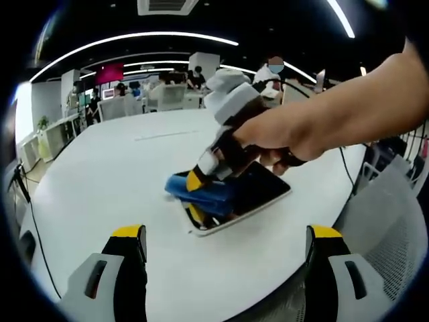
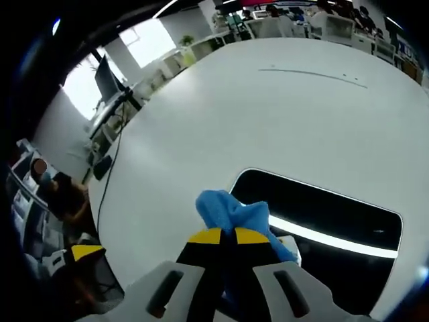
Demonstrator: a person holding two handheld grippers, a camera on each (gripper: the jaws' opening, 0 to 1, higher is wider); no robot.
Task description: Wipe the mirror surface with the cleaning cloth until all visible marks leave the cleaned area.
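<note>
Yellow-tipped jaws of my left gripper (image 1: 226,241) rise from the bottom of the left gripper view, standing far apart with nothing between them, so that tool is released and idle above the white table (image 1: 120,168). Beyond them, around the middle of the frame, lies the mirror (image 1: 258,194), a flat rounded rectangle with a pale border and dark glossy glass, its long axis running from lower left to upper right of the frame. On its lower left end my right gripper (image 1: 201,194) comes down from the upper right, held by a hand (image 1: 288,137), and presses the blue cleaning cloth (image 1: 194,191) against the glass. So the mirror lies straight ahead of the left jaws and well apart from them, while the right gripper is the one already on it.

Closest in the right gripper view are its own jaws, low in the centre, closed tight with the yellow tips nearly touching and clenched on the cleaning cloth (image 2: 231,215), a soft, rumpled blue bundle that bulges above the tips. Just past the cloth, to the right and centre, the mirror (image 2: 335,215) stretches toward the right edge; its glass reads black with one bright streak of reflected ceiling light. Most of the unwiped length, as I judge it, lies rightward from the cloth, so the coming stroke should run along the long axis that way. I cannot make out any marks on the glass. The table (image 2: 281,107) is smooth, matte and white.
</note>
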